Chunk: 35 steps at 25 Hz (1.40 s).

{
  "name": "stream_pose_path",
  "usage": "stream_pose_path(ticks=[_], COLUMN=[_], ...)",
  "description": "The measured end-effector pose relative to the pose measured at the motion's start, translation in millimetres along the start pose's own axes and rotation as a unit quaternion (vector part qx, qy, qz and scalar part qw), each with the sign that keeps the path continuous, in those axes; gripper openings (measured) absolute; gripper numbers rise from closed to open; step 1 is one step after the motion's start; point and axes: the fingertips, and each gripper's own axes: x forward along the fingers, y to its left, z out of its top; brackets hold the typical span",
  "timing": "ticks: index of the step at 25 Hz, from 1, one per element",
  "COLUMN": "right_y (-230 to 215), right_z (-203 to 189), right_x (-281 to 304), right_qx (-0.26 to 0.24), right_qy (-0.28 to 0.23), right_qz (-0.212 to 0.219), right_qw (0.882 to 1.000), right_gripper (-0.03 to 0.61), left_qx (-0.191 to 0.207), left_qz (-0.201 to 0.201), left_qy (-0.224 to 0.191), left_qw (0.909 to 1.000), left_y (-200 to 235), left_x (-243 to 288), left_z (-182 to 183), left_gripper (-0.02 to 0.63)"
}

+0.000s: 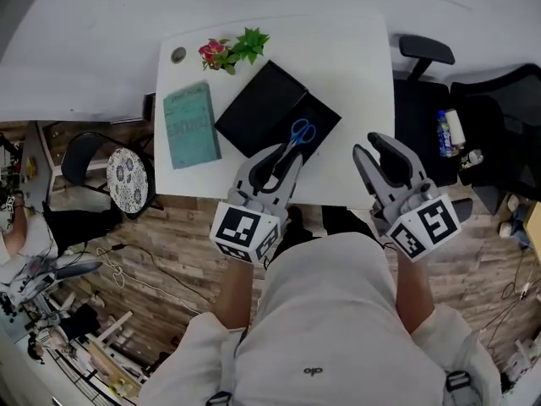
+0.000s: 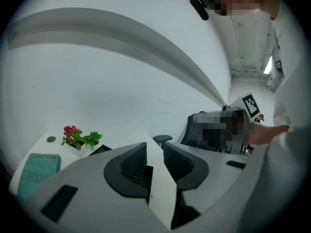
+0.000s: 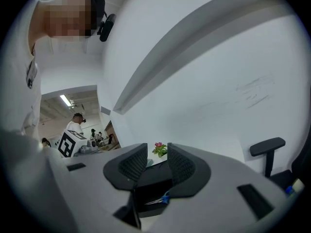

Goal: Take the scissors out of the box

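Both held forward side by side at your waist, left gripper (image 1: pixel 283 157) and right gripper (image 1: pixel 374 146) gape narrowly, empty, scissors (image 1: pixel 297 134) just beyond the left tips.

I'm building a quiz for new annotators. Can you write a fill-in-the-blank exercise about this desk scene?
The scissors in the black box have ____ handles.
In the head view, the teal book lies to the box's ____.
The left tongs and right tongs hold nothing; both are ____.
Missing words: blue, left, open.
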Motion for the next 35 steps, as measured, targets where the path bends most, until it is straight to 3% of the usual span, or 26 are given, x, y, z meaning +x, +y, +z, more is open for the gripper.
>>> stream_pose_path(ticks=[8,16,23,29,35], right_y=[-31,-37,-36,-41,-47], right_z=[-6,-28,-39,-45,-51], right_x=[21,36,31,31,27], right_qx=[0.017,0.038,0.046,0.05,0.058], right_qy=[0.034,0.057,0.072,0.08,0.088], right_qz=[0.058,0.069,0.04,0.022,0.008], right_qw=[0.998,0.995,0.996,0.995,0.994], right_gripper=[0.129,0.129,0.127,0.127,0.127], left_qx=[-0.015,0.012,0.013,0.044,0.047], left_qz=[0.037,0.052,0.025,0.017,0.018], left_qy=[0.053,0.112,0.161,0.204,0.244], left_qw=[0.9978,0.9923,0.9865,0.9777,0.9684], left_y=[4,18,28,44,54], left_x=[31,43,69,94,110], left_z=[-22,-54,-92,-115,-142], left_gripper=[0.114,0.114,0.114,0.114,0.114])
